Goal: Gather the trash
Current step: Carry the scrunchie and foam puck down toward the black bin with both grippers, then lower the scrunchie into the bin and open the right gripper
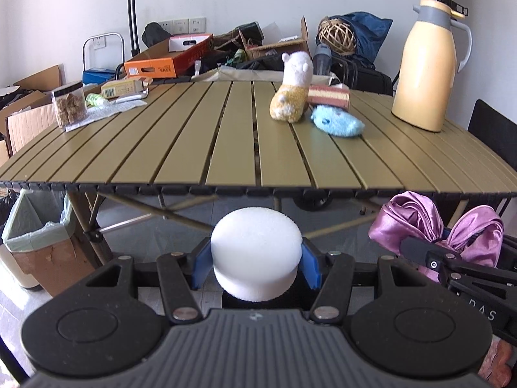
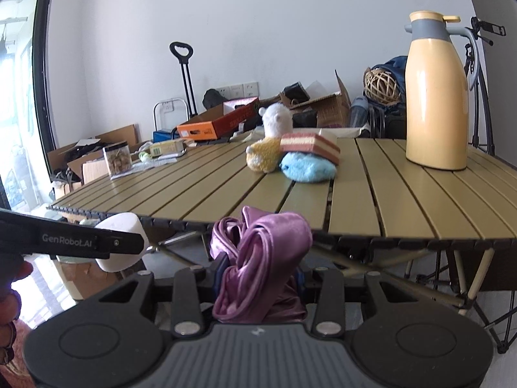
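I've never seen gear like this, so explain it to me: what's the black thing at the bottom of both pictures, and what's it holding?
Those are two hand-held grippers, each with a camera looking along its fingers. One picture is from the left gripper, clamped on a white foam puck. The other is from the right gripper, clamped on crumpled purple cloth. Both are held just off the near edge of a slatted table. On it are stuffed toys, a yellow jug and a snack jar.
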Tool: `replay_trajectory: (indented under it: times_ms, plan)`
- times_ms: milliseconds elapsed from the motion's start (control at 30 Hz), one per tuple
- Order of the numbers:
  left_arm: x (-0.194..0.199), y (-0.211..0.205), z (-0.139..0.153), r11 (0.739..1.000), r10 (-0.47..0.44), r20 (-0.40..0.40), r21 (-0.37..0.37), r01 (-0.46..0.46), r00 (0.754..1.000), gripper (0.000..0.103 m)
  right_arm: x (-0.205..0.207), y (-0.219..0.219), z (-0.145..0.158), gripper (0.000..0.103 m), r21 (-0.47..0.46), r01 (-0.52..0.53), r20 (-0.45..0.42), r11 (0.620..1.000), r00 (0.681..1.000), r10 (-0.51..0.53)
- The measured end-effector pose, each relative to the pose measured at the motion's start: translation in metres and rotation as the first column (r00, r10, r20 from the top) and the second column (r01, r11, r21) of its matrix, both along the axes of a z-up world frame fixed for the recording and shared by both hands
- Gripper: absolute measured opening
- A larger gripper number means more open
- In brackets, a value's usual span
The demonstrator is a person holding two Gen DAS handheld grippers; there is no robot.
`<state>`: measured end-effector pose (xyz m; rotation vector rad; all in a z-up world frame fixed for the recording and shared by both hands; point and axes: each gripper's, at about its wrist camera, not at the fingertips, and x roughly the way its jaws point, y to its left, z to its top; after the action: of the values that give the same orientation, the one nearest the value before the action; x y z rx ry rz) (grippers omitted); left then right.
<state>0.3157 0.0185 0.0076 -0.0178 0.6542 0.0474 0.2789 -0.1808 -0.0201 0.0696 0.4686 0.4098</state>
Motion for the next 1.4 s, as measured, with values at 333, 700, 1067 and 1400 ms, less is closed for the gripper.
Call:
replay_trajectory:
  times_ms: [333,700,1067,1400]
  plan:
    - [-0.015,0.003,-0.047,1.000,-0.007,-0.096,-0.005,0.007,0.995,0.057,-0.018,0.006,-0.039,0.039,-0.027,-0.015,-0.144,1.000,0.989,0.011]
    - [-0.031,0.004,-0.086,1.000,-0.014,-0.190,0.016,0.017,0.982,0.057,-0.036,0.022,-0.074,0.039,-0.103,-0.067,-0.285,0.992,0.958,0.036]
    - [-0.030,0.010,-0.122,1.000,-0.008,-0.304,0.010,0.011,0.953,0.057,-0.036,0.035,-0.108,0.039,-0.164,-0.093,-0.420,0.982,0.907,0.016]
    - [-0.027,0.018,-0.136,1.000,0.024,-0.354,0.008,-0.022,0.935,0.057,-0.032,0.036,-0.125,0.039,-0.179,-0.083,-0.465,0.980,0.885,-0.010]
